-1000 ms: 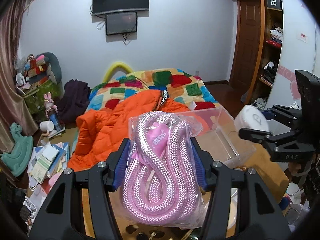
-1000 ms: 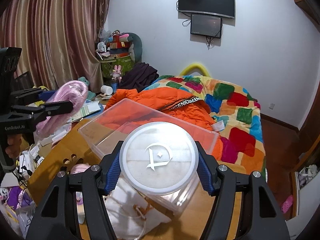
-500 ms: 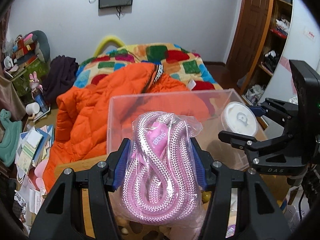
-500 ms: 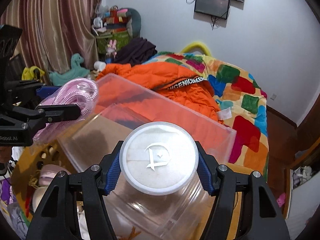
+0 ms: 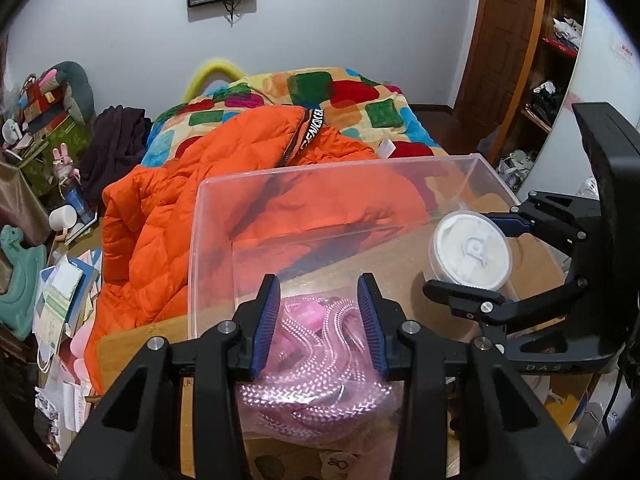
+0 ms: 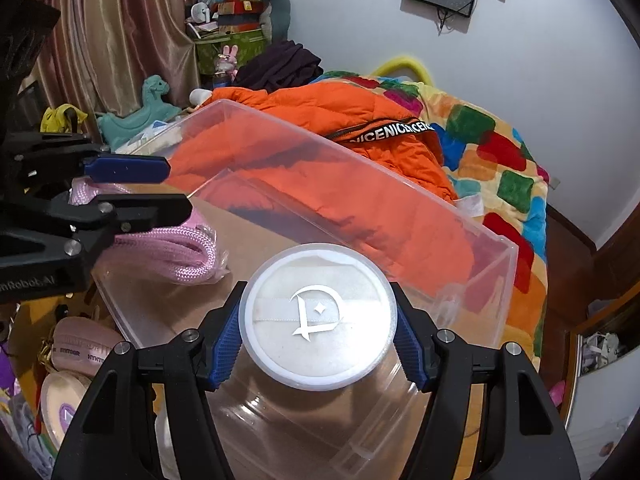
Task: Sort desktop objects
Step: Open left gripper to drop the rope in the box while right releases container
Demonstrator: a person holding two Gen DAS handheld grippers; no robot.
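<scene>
Both tongs are hanging over one clear plastic bin [image 5: 212,240] that is sitting on the wooden table [image 5: 132,340], its far wall toward the bed. Left tongs [image 5: 318,320] are closing, blue pads narrow, with one bagged coil of pink rope [image 5: 316,364] lying below and between them inside the bin, at its near left corner; from the right wrist view the rope [image 6: 176,248] is looking slack on the bin floor, pads apparently not pressing it. Right tongs [image 6: 318,340] are gripping one round white puff case [image 6: 318,316] by its rim, holding it above the bin's right end. Judgement: rope is looking delivered; the left tongs are needing to be lifted straight up without snagging the bag. For the case, lowering it until it is sitting flat on the bin floor, well right of the rope, then spreading the pads evenly so it is not tipping. Count: one bin, one rope bag, one case, two tongs. More items are lying on the table's near left edge, including one pink pouch [image 6: 84,344].
</scene>
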